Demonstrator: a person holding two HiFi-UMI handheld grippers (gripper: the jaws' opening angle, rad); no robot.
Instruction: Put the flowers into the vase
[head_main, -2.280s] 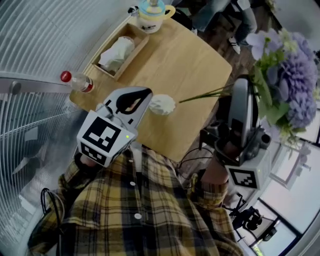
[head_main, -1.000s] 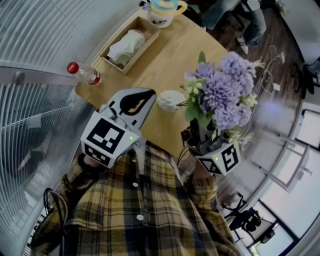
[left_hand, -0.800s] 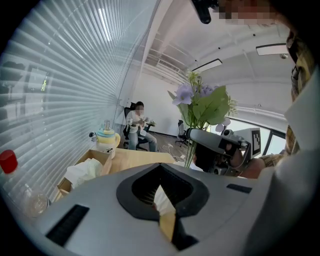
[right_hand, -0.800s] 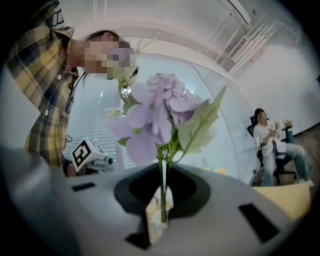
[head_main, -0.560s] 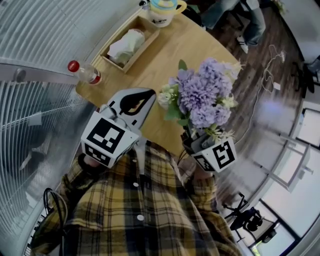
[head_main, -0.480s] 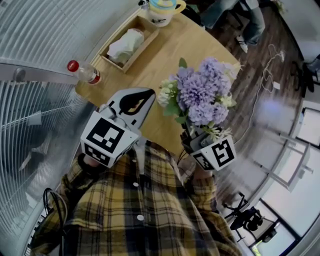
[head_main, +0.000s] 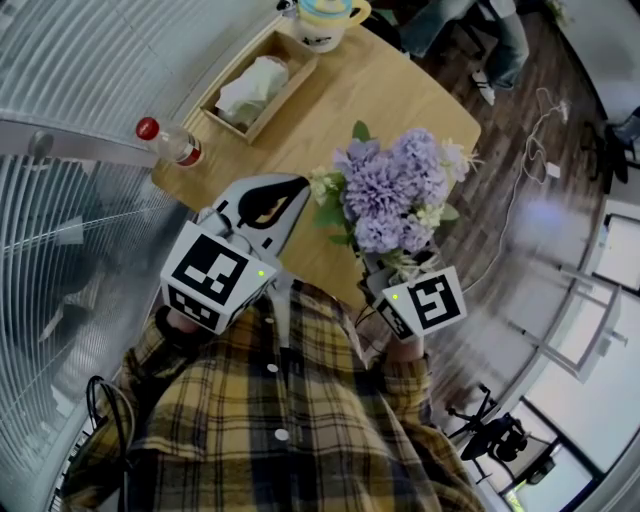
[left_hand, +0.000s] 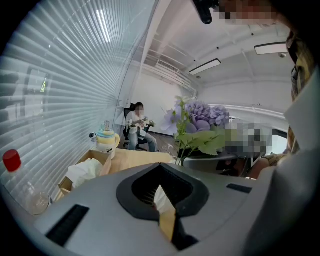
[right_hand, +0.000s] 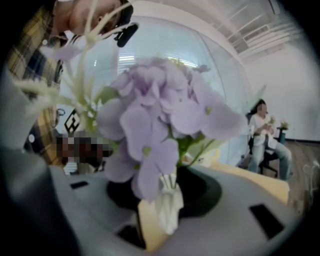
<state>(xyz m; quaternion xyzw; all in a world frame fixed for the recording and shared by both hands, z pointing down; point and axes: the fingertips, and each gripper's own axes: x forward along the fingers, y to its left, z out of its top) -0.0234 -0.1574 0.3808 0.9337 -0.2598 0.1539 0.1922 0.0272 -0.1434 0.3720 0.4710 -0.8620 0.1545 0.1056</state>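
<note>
1. Flowers (head_main: 385, 190): soft lilac bunch, green stems down in the white ribbed vase (right_hand: 170, 207) on the wooden table (head_main: 340, 110).
2. Right gripper (head_main: 383, 275): jaws have just been opening and are now spread, with the stems between them.
3. Left gripper (head_main: 285, 192): narrow slit facing the vase; grip cannot be told.

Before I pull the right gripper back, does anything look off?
Nothing is spilled or broken. The flowers look oversized for the small white vase, and their stems run between the jaws of the right gripper, which have just been opening; pulling back could tip them.
</note>
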